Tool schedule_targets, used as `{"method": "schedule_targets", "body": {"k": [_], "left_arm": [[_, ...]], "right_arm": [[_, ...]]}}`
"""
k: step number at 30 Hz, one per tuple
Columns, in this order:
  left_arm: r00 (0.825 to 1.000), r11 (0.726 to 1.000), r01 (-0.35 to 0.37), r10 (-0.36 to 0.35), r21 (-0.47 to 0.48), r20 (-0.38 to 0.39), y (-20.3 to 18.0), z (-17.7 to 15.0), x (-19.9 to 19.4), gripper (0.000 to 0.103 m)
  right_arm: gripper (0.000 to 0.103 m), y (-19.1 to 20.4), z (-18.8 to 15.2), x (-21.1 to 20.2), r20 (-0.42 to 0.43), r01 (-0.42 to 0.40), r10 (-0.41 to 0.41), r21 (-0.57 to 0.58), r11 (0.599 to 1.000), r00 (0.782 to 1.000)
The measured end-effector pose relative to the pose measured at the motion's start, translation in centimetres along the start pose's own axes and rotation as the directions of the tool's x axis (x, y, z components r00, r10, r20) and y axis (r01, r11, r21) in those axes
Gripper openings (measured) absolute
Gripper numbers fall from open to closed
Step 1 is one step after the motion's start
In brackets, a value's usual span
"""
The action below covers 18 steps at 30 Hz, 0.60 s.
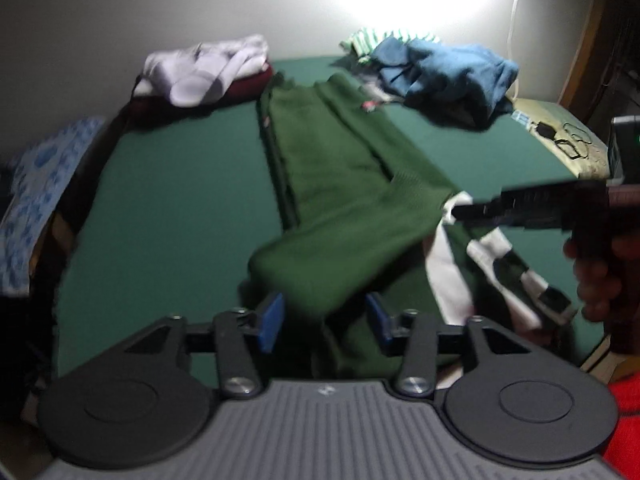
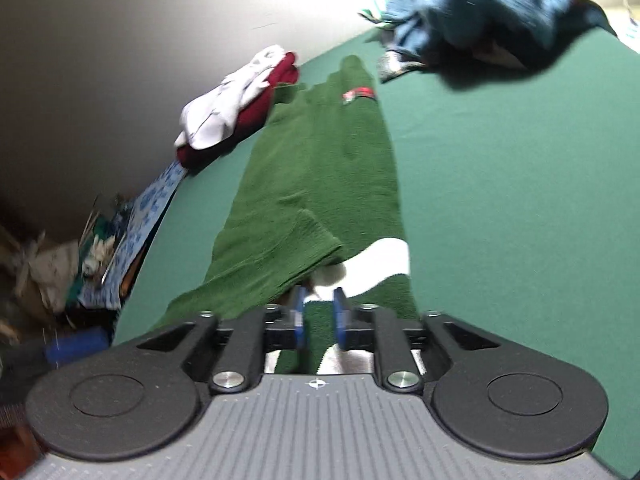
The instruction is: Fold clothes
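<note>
A dark green knitted sweater lies lengthwise on the green surface, with a white and dark striped part at its near end. My left gripper hovers over the near folded sleeve; its blue pads stand apart and do not press the cloth. In the right wrist view my right gripper sits low over the sweater near the white patch. A strip of green cloth lies between its pads, which stand a little apart from it. Its black fingers show at the right, held by a hand.
Folded white and maroon clothes are stacked at the far left. A heap of blue garments lies at the far right. Glasses and small items sit on the right edge. A blue patterned cloth hangs off the left side.
</note>
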<state>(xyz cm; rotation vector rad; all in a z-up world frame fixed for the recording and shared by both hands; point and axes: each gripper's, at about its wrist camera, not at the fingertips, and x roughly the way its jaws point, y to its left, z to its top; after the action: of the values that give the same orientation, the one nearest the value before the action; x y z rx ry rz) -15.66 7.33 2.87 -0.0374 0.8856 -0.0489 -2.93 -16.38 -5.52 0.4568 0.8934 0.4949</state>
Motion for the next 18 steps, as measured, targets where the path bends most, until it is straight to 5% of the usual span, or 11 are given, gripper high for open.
{"method": "schedule_targets", "body": {"k": [12,18], "left_arm": [[1.000,0.986,0.022,-0.025,-0.163,-0.015,-0.6,-0.8,1.6,0.062],[1.000,0.985,-0.017,0.016,-0.171,-0.003,-1.6,-0.7,1.9,0.066]], "right_arm": [[0.033,0.5,1.6,2.3,-0.038,-0.055,0.059,0.118,0.992,0.998],[0.044,0.3,2.8,2.7,-0.076,-0.073,0.085,0.143,0.987,0.994]]}}
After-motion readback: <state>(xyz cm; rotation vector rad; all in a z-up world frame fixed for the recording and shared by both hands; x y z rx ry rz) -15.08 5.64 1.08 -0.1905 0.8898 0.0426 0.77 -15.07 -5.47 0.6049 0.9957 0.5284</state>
